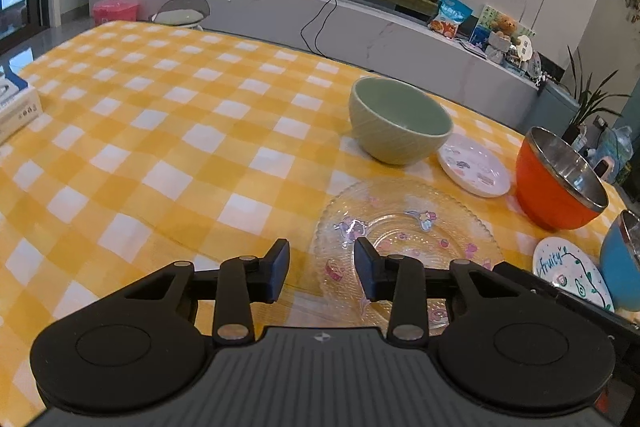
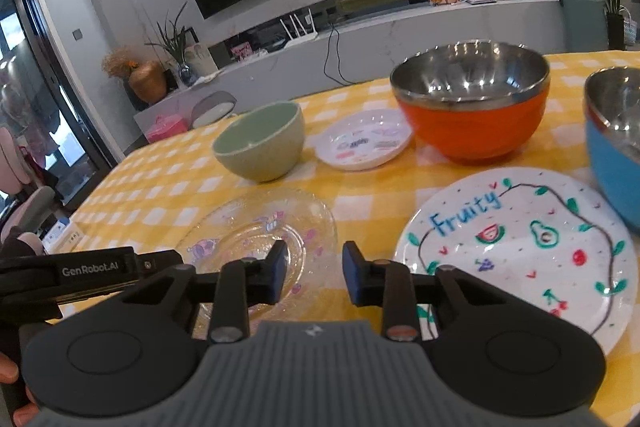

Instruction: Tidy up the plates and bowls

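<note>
A clear glass plate (image 1: 404,227) (image 2: 260,223) with cartoon prints lies on the yellow checked tablecloth. My left gripper (image 1: 322,269) is open and empty at the plate's left rim. My right gripper (image 2: 314,273) is open and empty between the glass plate and a white "Fruity" plate (image 2: 528,247) (image 1: 568,273). Behind stand a green bowl (image 1: 398,119) (image 2: 260,141), a small white plate (image 1: 474,165) (image 2: 362,139), an orange steel-lined bowl (image 1: 556,179) (image 2: 472,103) and a blue bowl (image 1: 622,259) (image 2: 612,143). The left gripper's body shows in the right wrist view (image 2: 92,271).
The tablecloth (image 1: 160,131) stretches wide to the left. A white box (image 1: 16,107) sits at the table's left edge. A grey chair (image 1: 182,11) stands behind the far edge, before a long TV console (image 1: 320,15).
</note>
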